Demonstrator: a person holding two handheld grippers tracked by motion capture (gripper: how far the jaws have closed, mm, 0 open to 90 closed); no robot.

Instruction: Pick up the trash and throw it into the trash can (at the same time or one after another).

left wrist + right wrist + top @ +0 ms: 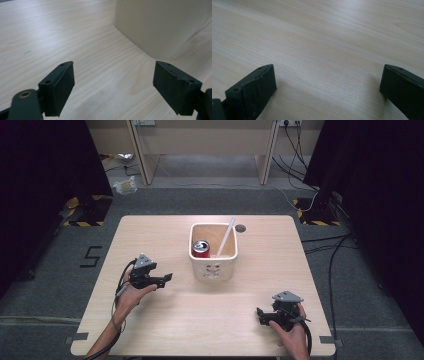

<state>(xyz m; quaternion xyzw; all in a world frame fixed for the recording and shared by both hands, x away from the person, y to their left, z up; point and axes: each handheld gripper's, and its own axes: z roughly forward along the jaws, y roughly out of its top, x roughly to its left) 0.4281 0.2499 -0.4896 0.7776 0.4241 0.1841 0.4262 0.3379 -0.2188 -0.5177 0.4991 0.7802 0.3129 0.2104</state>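
A cream square bin (213, 268) stands at the middle of the wooden table (165, 320). Inside it a red can (201, 248) stands at the left and a white straw (225, 236) leans to the upper right. My left gripper (169, 278) hovers left of the bin, pointing toward it, open and empty; in the left gripper view (113, 86) the bin's cream wall (160, 25) rises just ahead on the right. My right gripper (260, 314) rests near the table's front right, pointing left, open with bare wood between its jaws (327, 87).
A dark round hole (240, 228) marks the table behind the bin. Grey carpet surrounds the table, with cables (330, 250) on the right, black curtains on both sides and a desk frame (205, 145) at the back.
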